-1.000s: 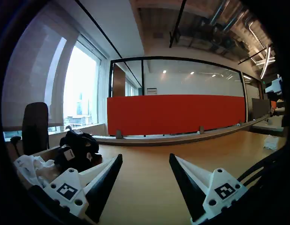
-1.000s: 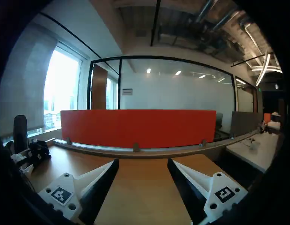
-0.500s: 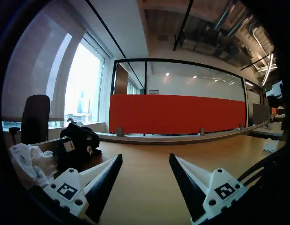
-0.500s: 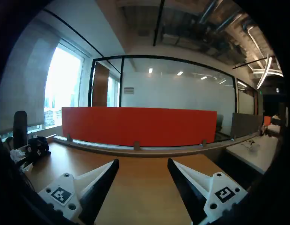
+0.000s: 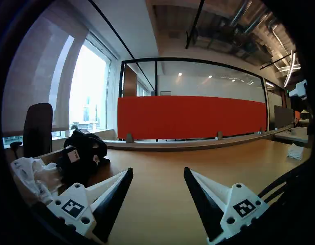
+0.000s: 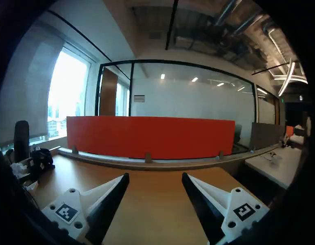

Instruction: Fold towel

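Note:
A heap of cloth lies at the left end of the wooden table [image 5: 165, 192]: crumpled white towels [image 5: 33, 177] and a dark bundle [image 5: 82, 157] behind them. My left gripper [image 5: 157, 173] hovers open over bare wood to the right of that heap, nothing between its fingers. A small white cloth [image 5: 295, 152] lies far right on the table. In the right gripper view the same heap [image 6: 33, 163] is small at the far left. My right gripper [image 6: 154, 176] is open above bare wood [image 6: 153, 204], empty.
A red divider panel [image 5: 190, 117] runs along the table's far edge. A dark office chair [image 5: 37, 130] stands at the left by the window. A white desk [image 6: 276, 165] sits to the right past the table's edge, with a gap between.
The left gripper view has tipped slightly down, so the red panel sits a little higher than half a second ago. The right gripper has barely moved. Both stay open.

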Demonstrator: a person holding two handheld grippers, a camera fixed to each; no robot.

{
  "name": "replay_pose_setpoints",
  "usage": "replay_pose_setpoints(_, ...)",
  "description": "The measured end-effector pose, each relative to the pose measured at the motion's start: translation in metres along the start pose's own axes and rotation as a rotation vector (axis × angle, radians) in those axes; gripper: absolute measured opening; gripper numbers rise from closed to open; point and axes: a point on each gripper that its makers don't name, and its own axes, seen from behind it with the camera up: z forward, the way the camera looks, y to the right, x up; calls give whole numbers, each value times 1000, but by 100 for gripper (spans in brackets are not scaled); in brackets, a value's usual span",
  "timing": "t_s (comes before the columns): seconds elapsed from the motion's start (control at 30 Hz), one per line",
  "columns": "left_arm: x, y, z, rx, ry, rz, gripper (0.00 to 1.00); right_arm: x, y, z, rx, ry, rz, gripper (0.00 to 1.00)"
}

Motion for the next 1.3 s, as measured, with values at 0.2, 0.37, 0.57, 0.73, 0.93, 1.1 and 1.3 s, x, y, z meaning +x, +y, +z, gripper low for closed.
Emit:
replay_pose_setpoints(0.2,-1,1,1,-2,0,0,92,4,-4,3,10,4,7,100)
replay_pose_setpoints(0.37,-2,1,1,-2,-2,1,92,8,-5,3,18,11,1,100)
replay_pose_setpoints(0.57,-4,2,2,-2,-2,1,92,18,1,3,17,33,10,100)
replay_pose_setpoints(0.73,-6,2,2,-2,-2,1,92,22,9,2,9,50,21,100)
replay_pose_setpoints(0.93,-7,2,3,-2,-1,1,92,14,23,2,1,63,15,100)
replay_pose_setpoints(1.1,-8,2,3,-2,-1,1,92,-3,29,4,11,59,23,100)
replay_pose_setpoints(1.3,-8,3,3,-2,-1,1,92,-20,34,12,24,77,55,100)
